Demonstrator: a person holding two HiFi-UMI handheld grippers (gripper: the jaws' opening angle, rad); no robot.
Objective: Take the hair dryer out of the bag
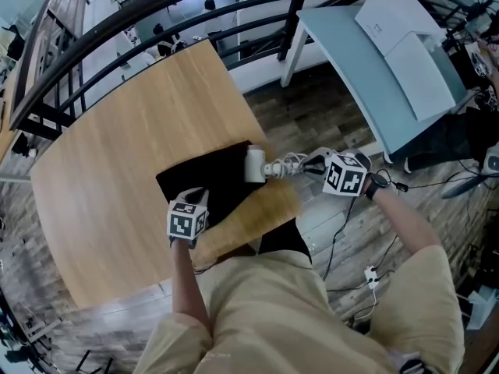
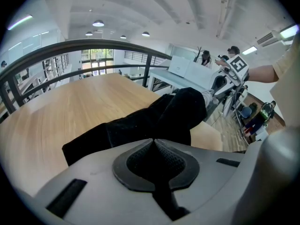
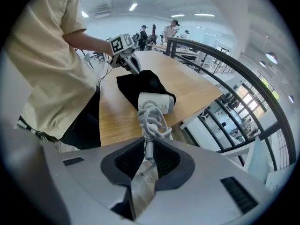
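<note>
We show 2 hand-held grippers at work on a soft black fabric bag (image 1: pixel 207 179), which lies flat on a light wooden table (image 1: pixel 117 170). The left gripper (image 2: pixel 153 142) has its jaws pressed together on the end of the bag opposite its mouth, pinching the black fabric. The white cylindrical plastic hair dryer (image 3: pixel 156 102) sits at the bag's open mouth with its far end against the fabric and its coiled white cord (image 3: pixel 151 121) trailing away from the bag; the right gripper (image 3: pixel 147 146), just beyond the bag's mouth, pinches the dryer's grey stem at the cord end between its jaws.
</note>
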